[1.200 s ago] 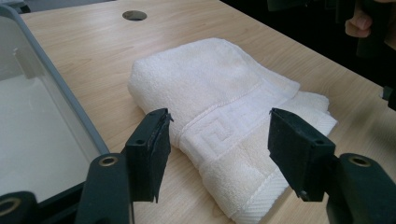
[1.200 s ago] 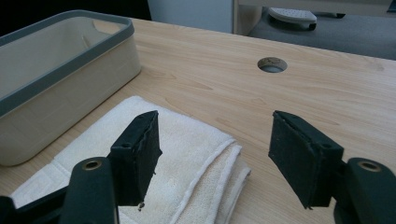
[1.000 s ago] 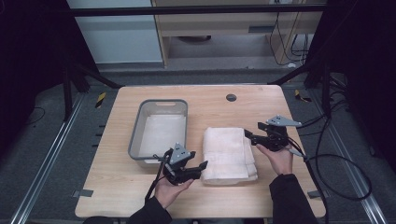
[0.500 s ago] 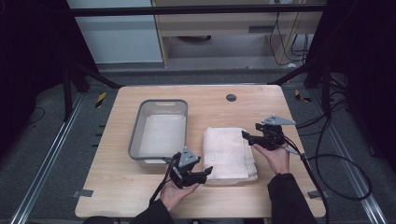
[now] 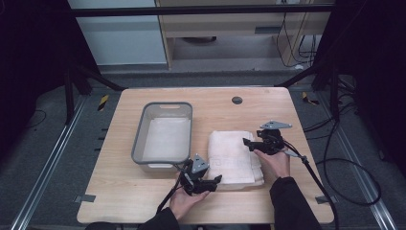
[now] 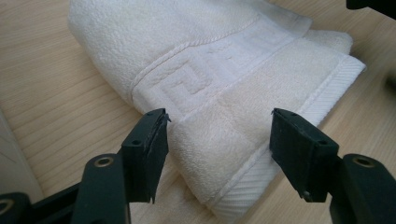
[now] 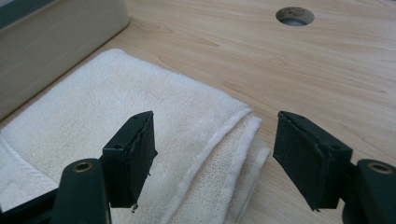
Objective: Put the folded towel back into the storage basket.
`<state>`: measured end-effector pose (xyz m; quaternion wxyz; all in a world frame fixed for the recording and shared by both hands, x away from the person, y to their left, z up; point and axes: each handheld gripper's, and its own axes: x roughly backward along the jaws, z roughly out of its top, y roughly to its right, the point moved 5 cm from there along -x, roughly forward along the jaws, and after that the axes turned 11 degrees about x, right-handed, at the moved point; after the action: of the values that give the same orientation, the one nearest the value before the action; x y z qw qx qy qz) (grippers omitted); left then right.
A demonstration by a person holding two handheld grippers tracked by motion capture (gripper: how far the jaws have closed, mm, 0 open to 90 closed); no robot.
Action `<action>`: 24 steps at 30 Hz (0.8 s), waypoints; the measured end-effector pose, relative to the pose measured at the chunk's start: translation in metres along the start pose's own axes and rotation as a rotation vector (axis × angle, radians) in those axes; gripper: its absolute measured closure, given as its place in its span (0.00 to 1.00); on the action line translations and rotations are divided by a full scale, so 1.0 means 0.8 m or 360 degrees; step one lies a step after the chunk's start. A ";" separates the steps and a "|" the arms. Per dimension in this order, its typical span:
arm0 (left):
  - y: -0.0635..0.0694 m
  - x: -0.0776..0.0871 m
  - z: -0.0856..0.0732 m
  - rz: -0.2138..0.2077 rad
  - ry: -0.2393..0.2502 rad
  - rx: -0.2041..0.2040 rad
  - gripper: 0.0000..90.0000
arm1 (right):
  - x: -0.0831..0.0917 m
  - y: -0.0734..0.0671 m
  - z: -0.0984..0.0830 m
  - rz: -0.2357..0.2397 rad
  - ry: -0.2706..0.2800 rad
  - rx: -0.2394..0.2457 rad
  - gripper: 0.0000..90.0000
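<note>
Both grippers' fingers stand wide apart, holding nothing: the left gripper (image 5: 216, 180) straddles the folded towel (image 5: 233, 155)'s near corner, the right gripper (image 5: 247, 142) its far edge, apparently to lift it evenly; the left's have just been opening.

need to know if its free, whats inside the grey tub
The grey tub holds a pale flat sheet, possibly cloth, across its floor; anything beneath it is covered.
</note>
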<state>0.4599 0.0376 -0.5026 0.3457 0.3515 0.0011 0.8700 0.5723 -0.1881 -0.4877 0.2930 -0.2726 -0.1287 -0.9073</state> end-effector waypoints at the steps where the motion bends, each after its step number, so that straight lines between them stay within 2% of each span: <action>1: 0.000 -0.001 -0.001 0.0000 -0.0004 0.0006 0.39 | -0.002 -0.001 -0.001 0.0001 -0.0007 -0.0007 0.33; 13: -0.004 -0.017 -0.007 0.0000 -0.0033 0.0047 0.32 | -0.021 -0.004 -0.016 0.0018 -0.0090 -0.0013 0.32; 24: -0.005 -0.026 -0.015 0.0011 -0.0079 0.0041 0.30 | -0.029 -0.005 -0.026 0.0031 -0.0133 -0.0047 0.32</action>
<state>0.4659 0.0310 -0.5255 0.3380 0.3775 0.0025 0.8621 0.5772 -0.1825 -0.5182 0.2922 -0.3159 -0.1248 -0.8940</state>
